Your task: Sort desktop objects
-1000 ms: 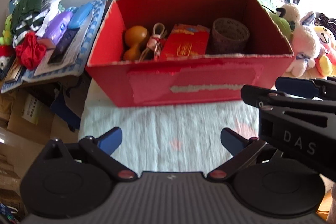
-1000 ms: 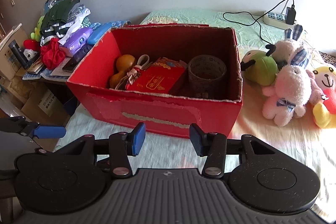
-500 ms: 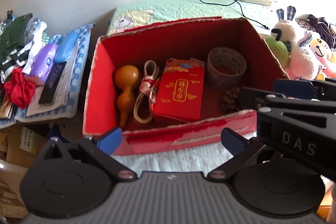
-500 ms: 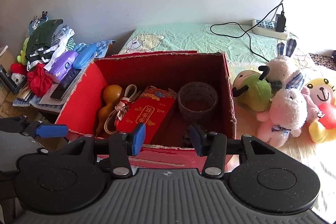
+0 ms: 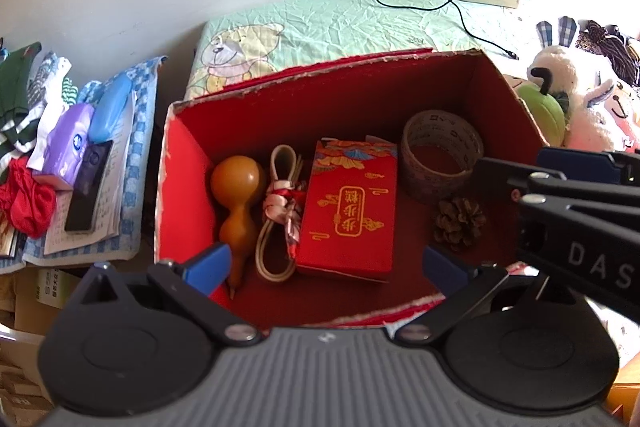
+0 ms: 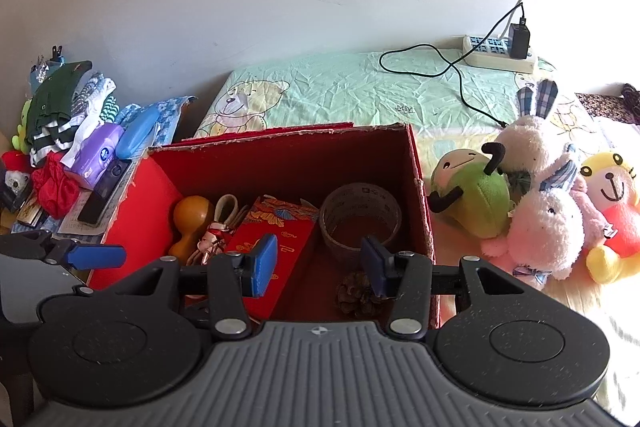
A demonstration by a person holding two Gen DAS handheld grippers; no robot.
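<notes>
An open red cardboard box [image 5: 172,187] [image 6: 420,195] stands on the bed sheet. Inside lie an orange gourd [image 5: 237,195] [image 6: 191,223], a looped cord with a ribbon [image 5: 278,215], a red packet box [image 5: 348,211] [image 6: 276,239], a roll of tape [image 5: 440,151] [image 6: 360,215] and a pine cone [image 5: 458,223] [image 6: 356,295]. My left gripper [image 5: 326,265] hovers open over the box's near wall, holding nothing. My right gripper [image 6: 318,261] is open and holds nothing too, above the box's right half; it also shows from the side in the left wrist view [image 5: 560,171].
Plush toys [image 6: 540,211] [image 5: 568,107] sit right of the box. A power strip [image 6: 500,53] with a black cable lies at the back. To the left, a side surface holds clothes, a purple tissue pack [image 5: 66,143] [image 6: 98,155], a blue case and a dark phone.
Both grippers have risen and moved forward over the box, so its inside and the pine cone now show. Neither has taken hold of anything.
</notes>
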